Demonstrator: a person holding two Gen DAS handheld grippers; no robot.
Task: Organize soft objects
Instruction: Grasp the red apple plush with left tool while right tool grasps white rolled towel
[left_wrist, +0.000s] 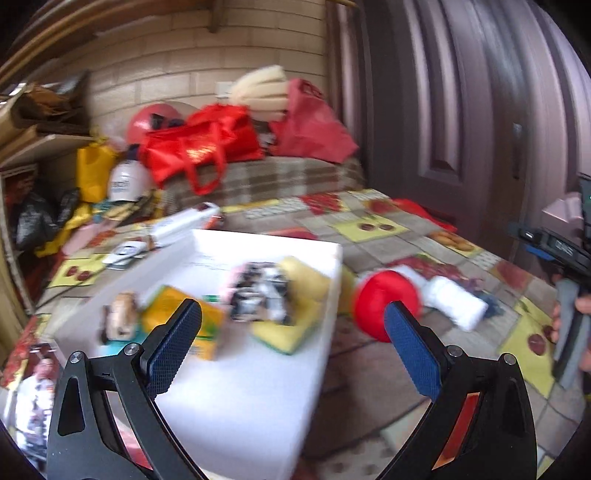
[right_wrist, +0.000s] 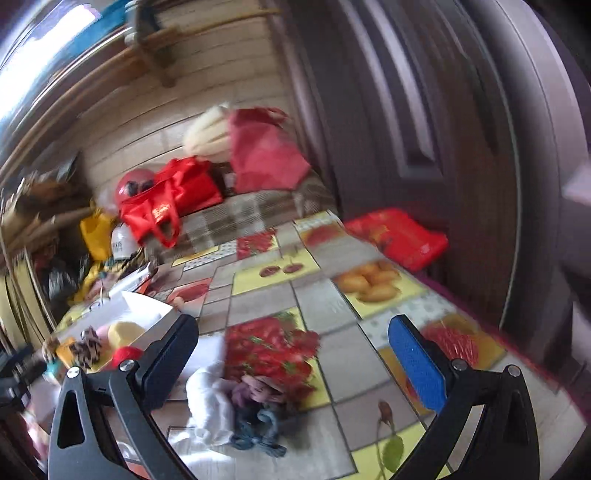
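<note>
On fruit-print tablecloth (right_wrist: 314, 302), white box (left_wrist: 266, 387)

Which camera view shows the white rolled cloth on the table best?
The left wrist view shows the white rolled cloth best: it lies whole and unhidden on the patterned tablecloth, right of the red ball. In the right wrist view it is blurred and bunched against the blue-grey fabric.
</note>
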